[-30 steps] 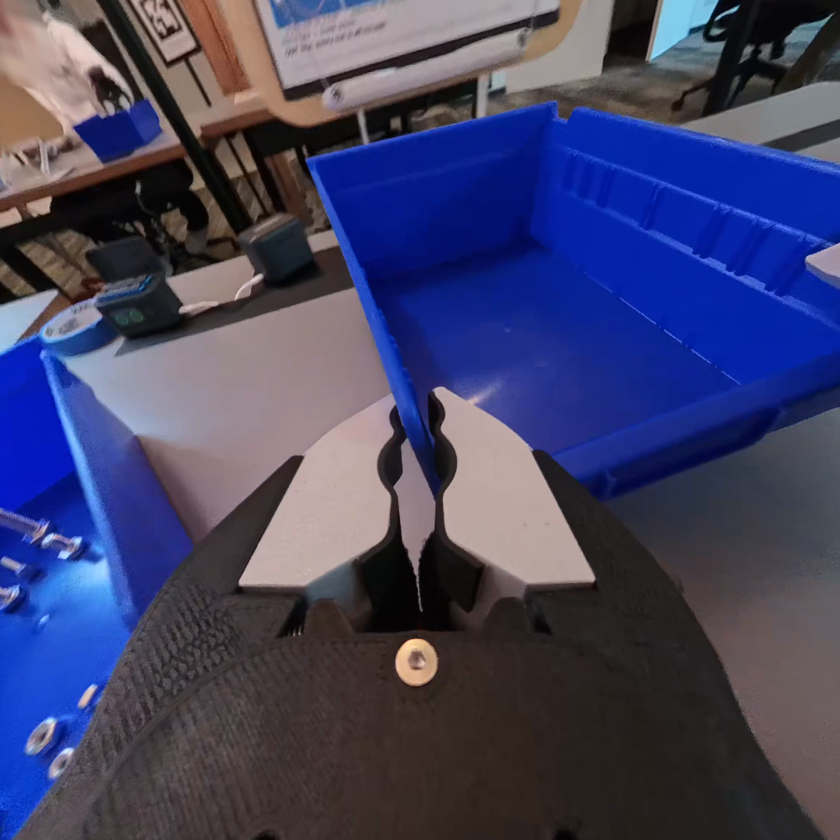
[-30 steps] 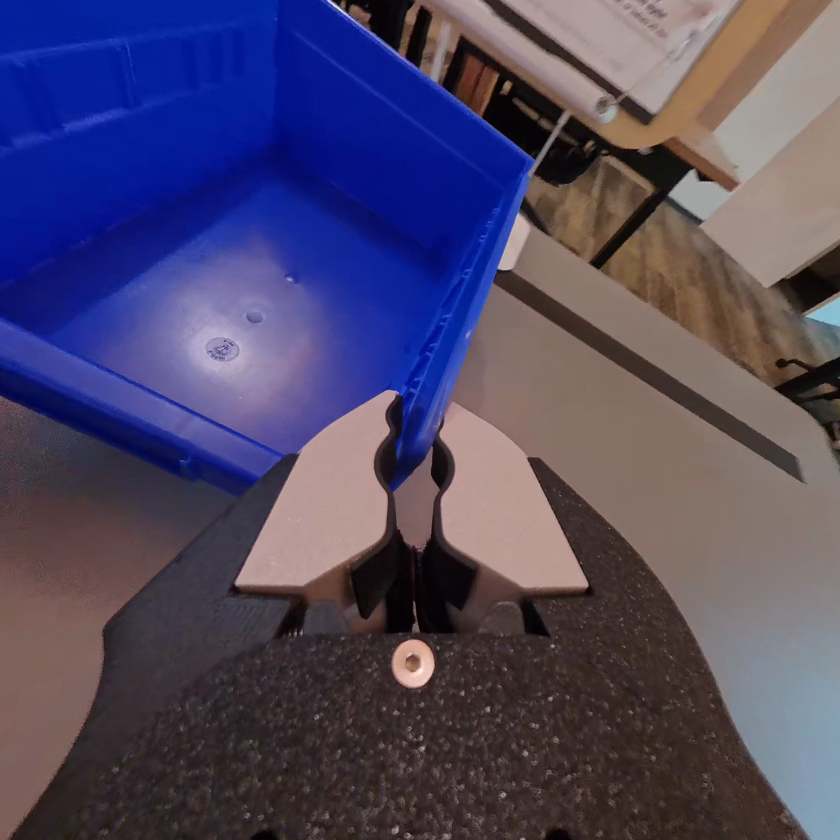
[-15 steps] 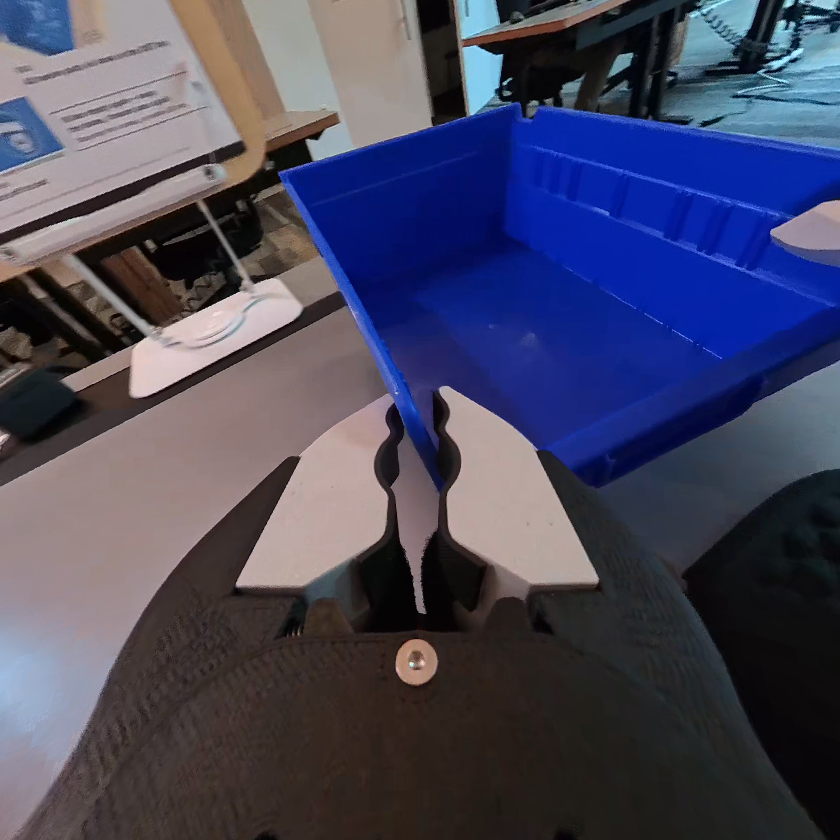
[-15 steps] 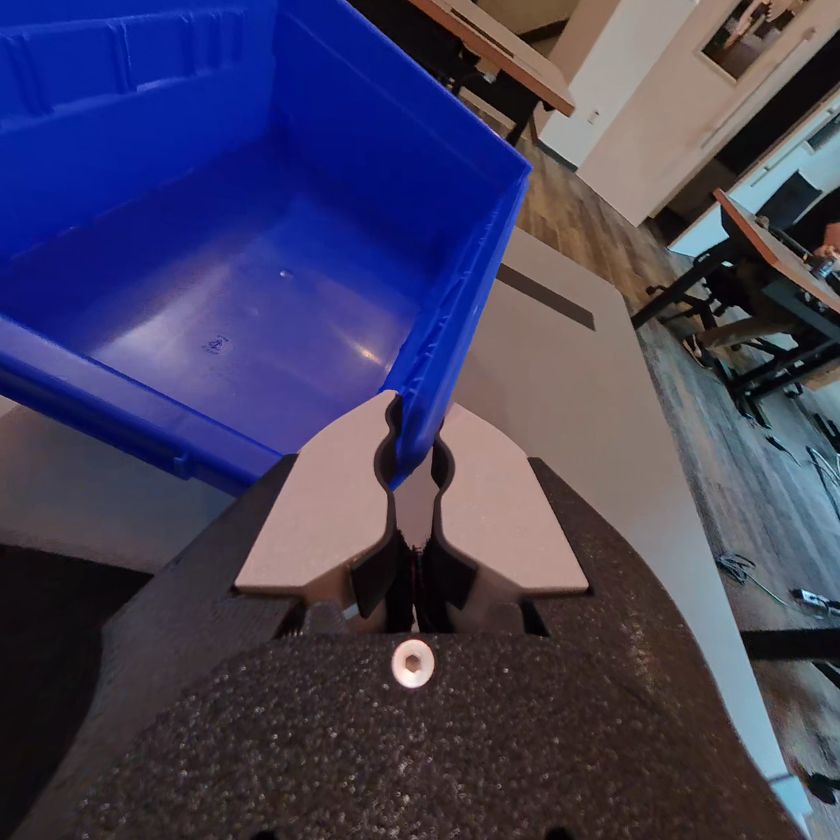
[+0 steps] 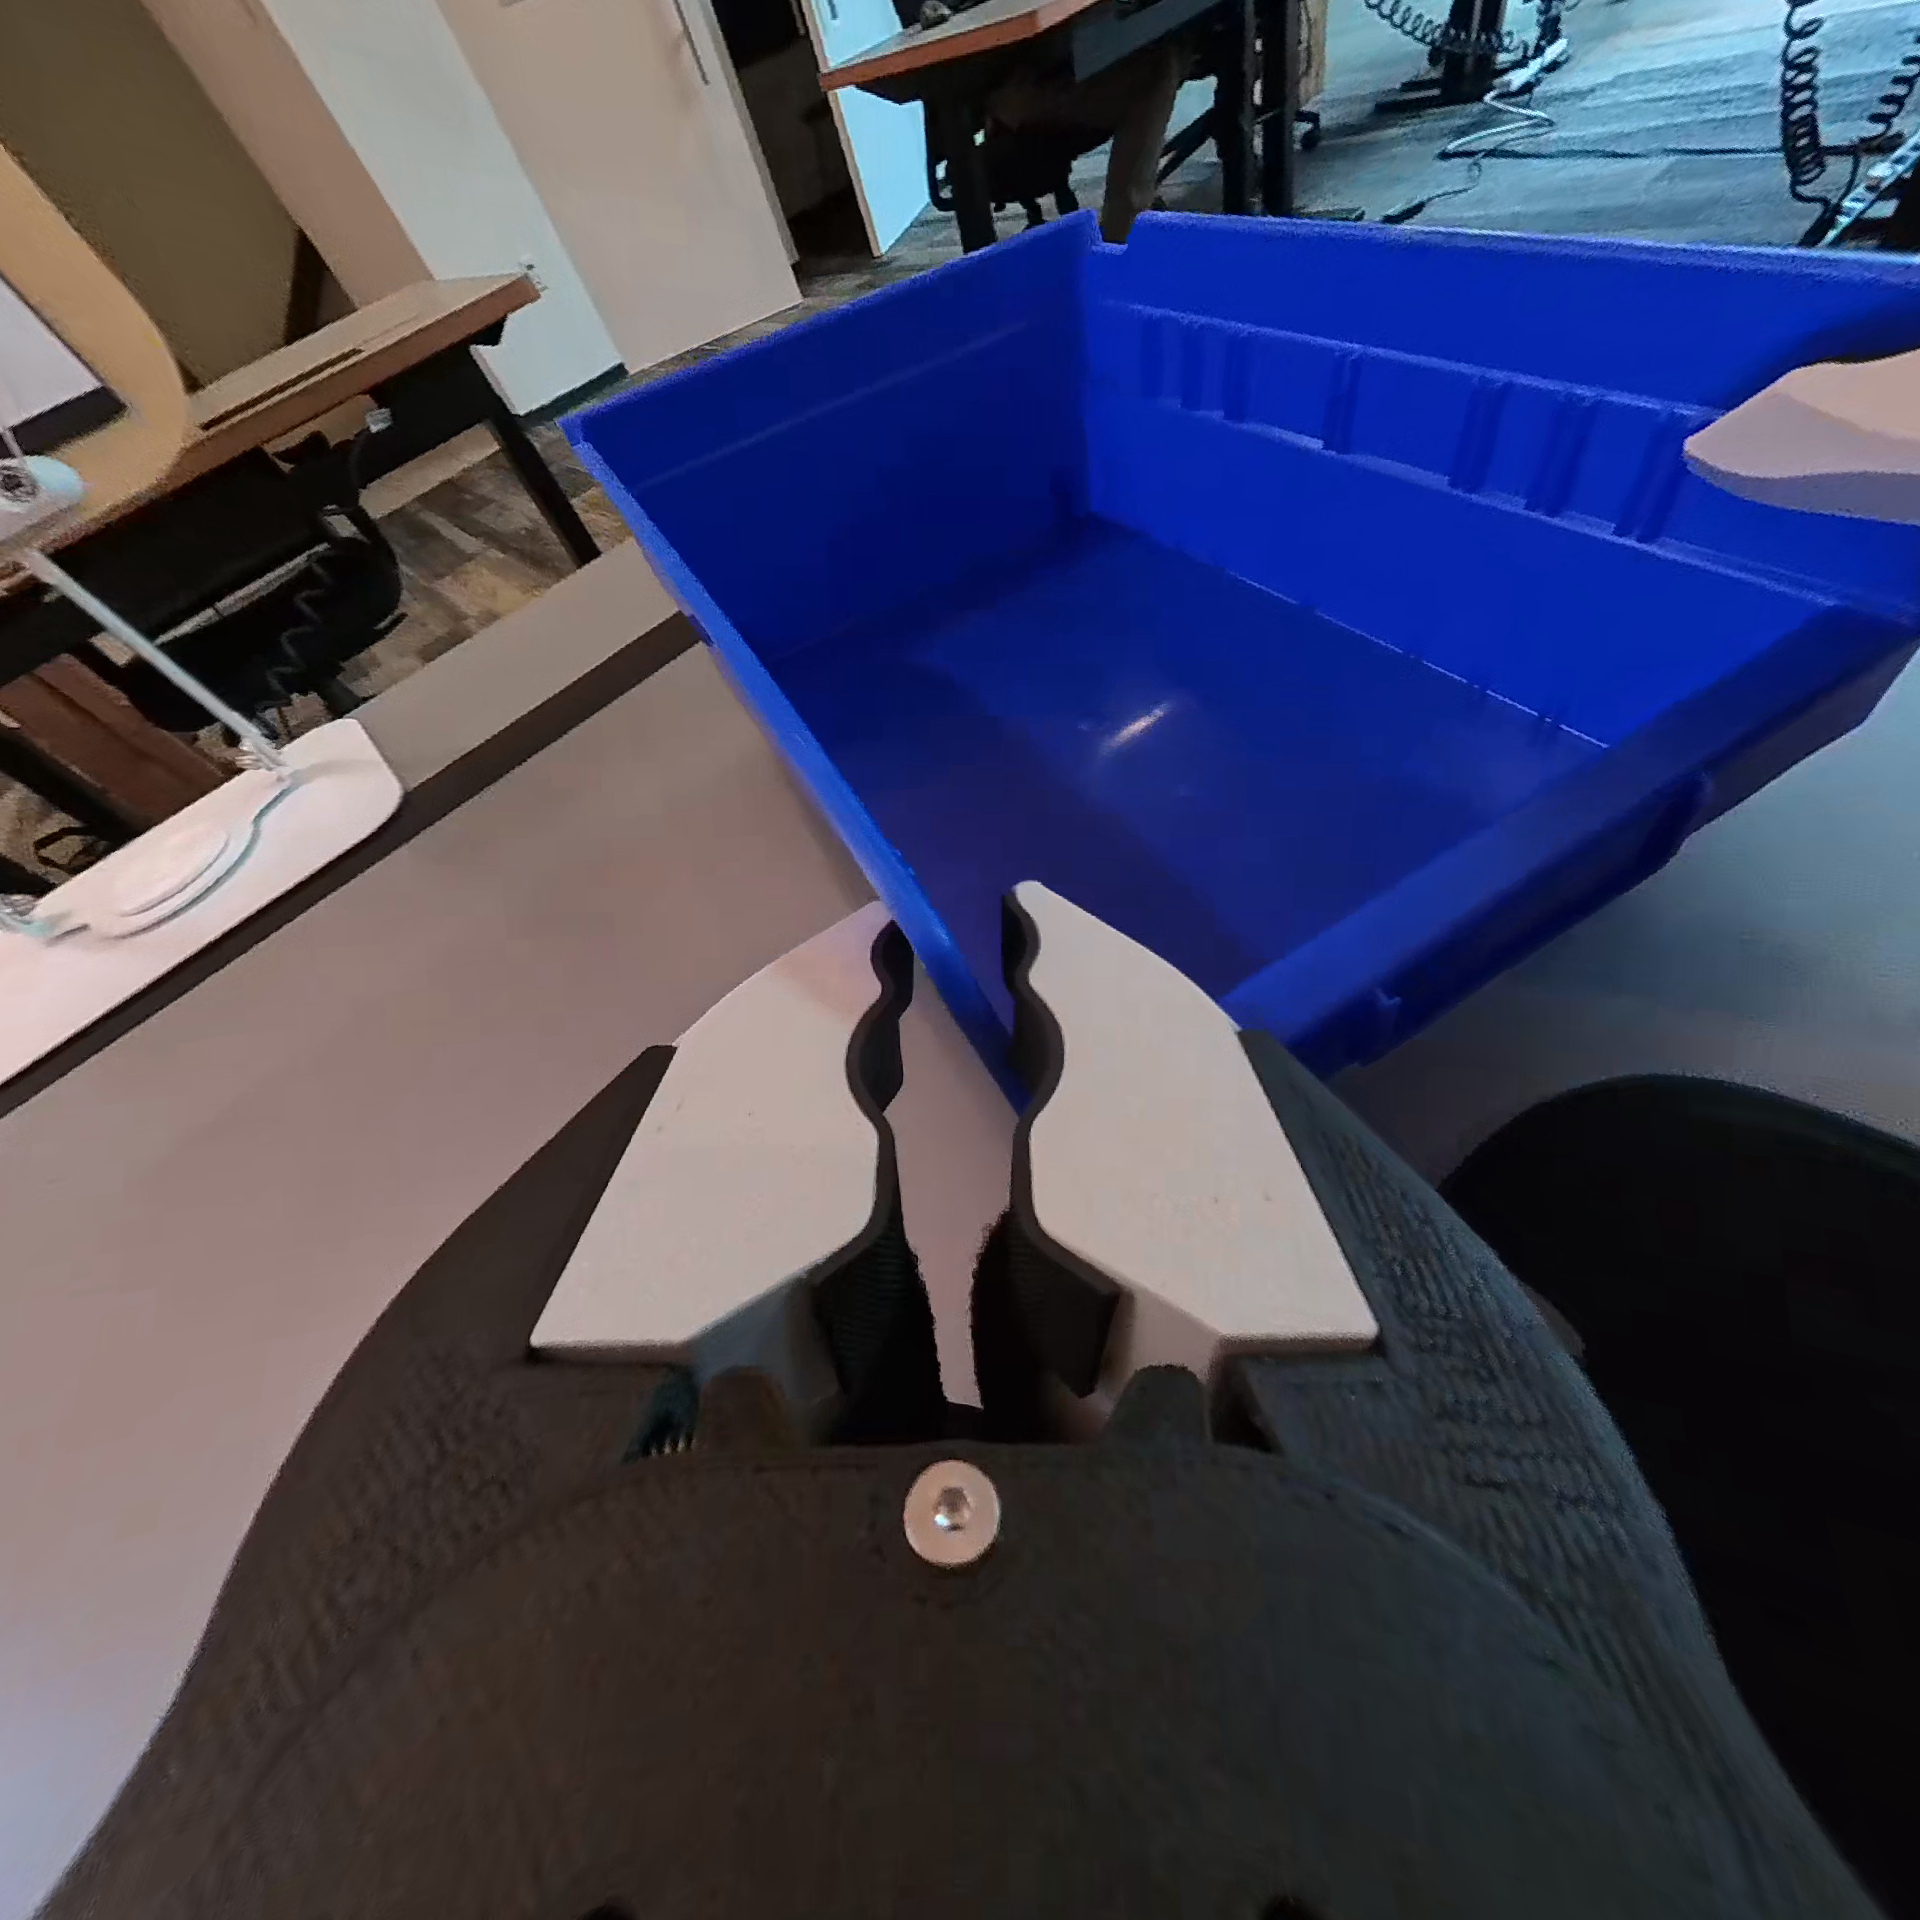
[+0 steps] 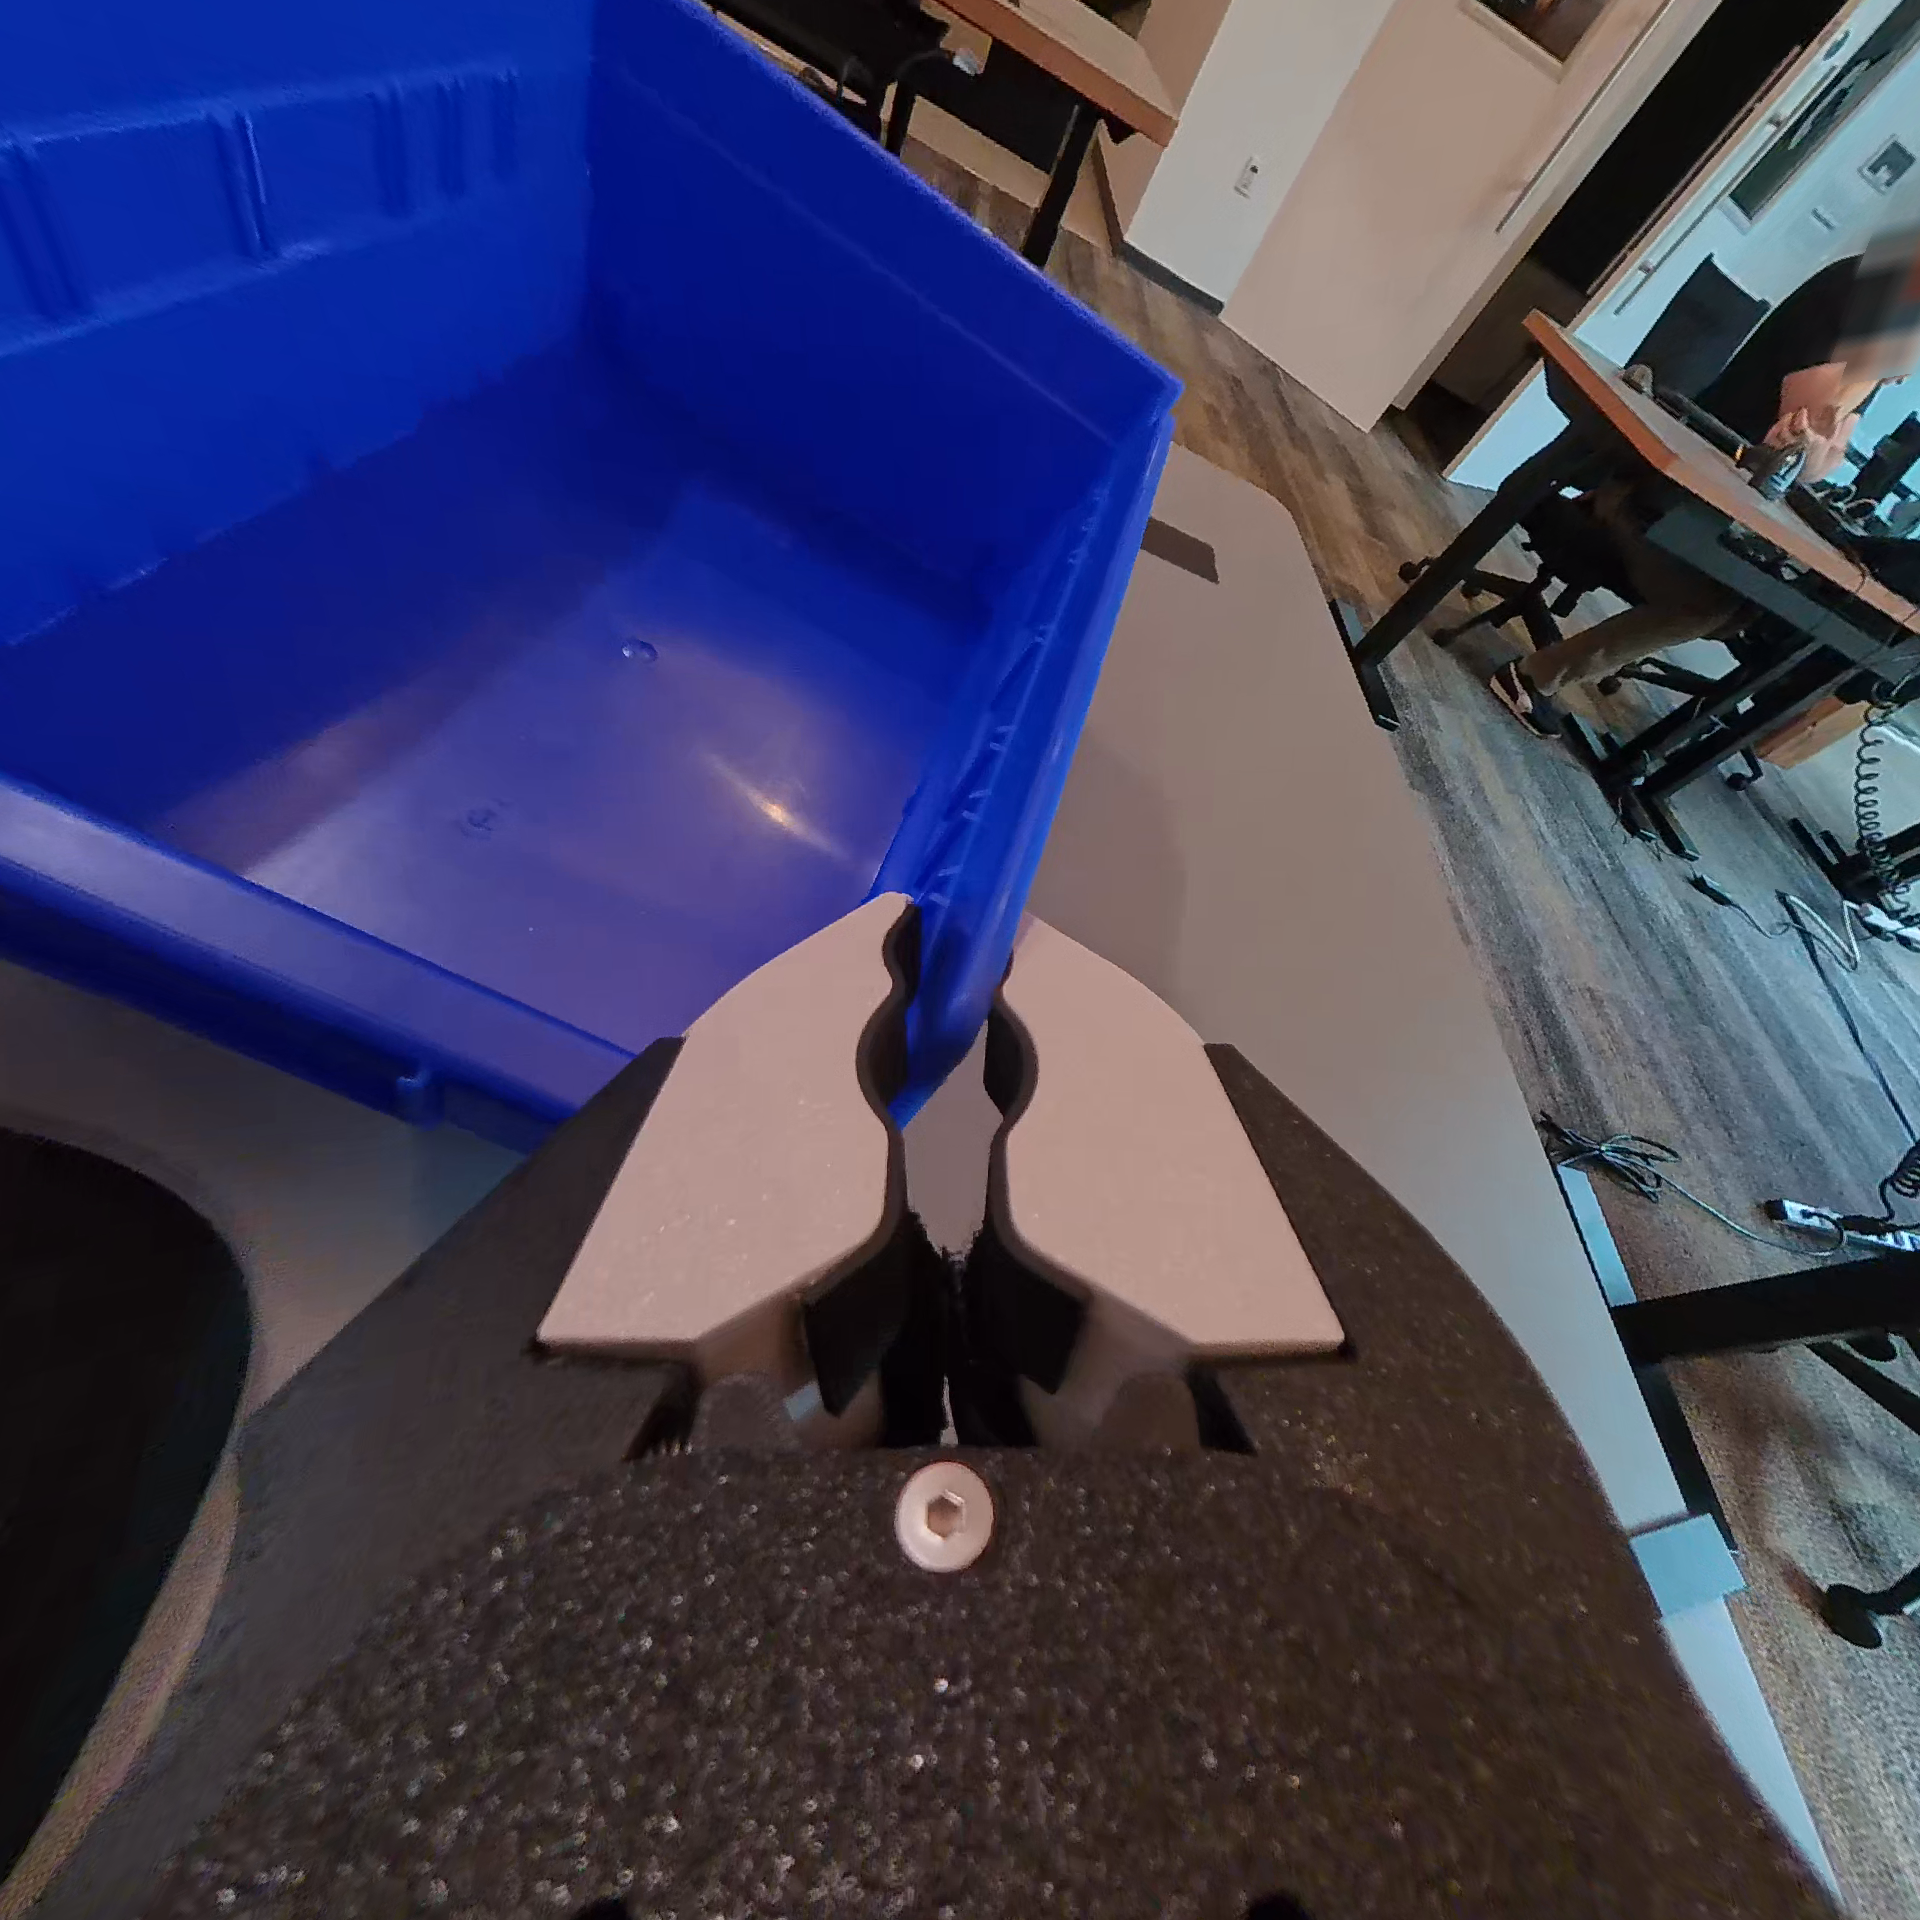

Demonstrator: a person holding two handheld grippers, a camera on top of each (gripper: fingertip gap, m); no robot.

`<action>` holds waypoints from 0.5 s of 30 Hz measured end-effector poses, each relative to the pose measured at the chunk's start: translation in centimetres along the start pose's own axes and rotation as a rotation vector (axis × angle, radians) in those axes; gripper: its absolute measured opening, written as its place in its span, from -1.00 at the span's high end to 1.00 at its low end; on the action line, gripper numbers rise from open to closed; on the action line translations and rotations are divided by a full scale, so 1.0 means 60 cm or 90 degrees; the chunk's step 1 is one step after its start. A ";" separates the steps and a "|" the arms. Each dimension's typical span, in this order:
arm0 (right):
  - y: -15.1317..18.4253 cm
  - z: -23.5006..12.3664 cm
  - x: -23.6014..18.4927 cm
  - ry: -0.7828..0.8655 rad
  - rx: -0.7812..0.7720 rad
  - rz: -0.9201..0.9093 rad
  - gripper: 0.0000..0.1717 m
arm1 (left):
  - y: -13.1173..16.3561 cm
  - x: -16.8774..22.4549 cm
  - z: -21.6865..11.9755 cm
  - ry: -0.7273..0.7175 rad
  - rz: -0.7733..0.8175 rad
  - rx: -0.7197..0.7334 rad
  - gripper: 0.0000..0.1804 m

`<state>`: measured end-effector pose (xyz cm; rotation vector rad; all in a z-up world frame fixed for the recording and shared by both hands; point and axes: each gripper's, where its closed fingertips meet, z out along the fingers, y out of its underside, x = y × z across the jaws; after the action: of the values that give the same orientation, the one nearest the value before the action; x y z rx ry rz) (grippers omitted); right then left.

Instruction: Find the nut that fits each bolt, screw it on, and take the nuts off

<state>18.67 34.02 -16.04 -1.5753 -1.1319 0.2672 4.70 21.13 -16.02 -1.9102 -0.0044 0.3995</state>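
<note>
Claws at two side walls of one empty blue bin [image 5: 1299, 665] on the grey desk [image 5: 364, 1091].

Left wrist view: the left claw [image 5: 956, 997] straddles the bin's near-left wall; its right finger [image 5: 1132, 1122] lies against the wall's inner face while the left finger [image 5: 758, 1122] stands off with desk showing in the gap, so the claw reads as released. A pale fingertip of the other claw [image 5: 1808, 457] pokes in over the far wall at the frame's right edge. Right wrist view: the right claw [image 6: 951, 997] is clenched on the bin's ribbed right wall [image 6: 1023, 727], the left pad seemingly tight, the right pad partly hidden behind the rim. No nuts or bolts show in either view; the bin floor is bare.
</note>
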 end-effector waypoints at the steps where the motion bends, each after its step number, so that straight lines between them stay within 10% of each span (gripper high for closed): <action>1: 0.004 -0.001 0.003 0.002 -0.001 0.003 0.89 | 0.002 0.006 0.002 0.009 0.000 -0.002 0.81; 8: 0.023 -0.002 0.017 0.011 0.002 0.021 0.86 | 0.015 0.037 0.008 0.079 -0.054 0.005 0.63; 15: -0.029 -0.053 0.054 0.078 0.117 0.091 0.03 | -0.034 -0.006 -0.087 0.082 -0.094 0.143 0.12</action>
<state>21.64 34.32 -12.21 -1.4905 -0.8760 0.3541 6.18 17.08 -12.41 -1.6979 -0.0154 0.1690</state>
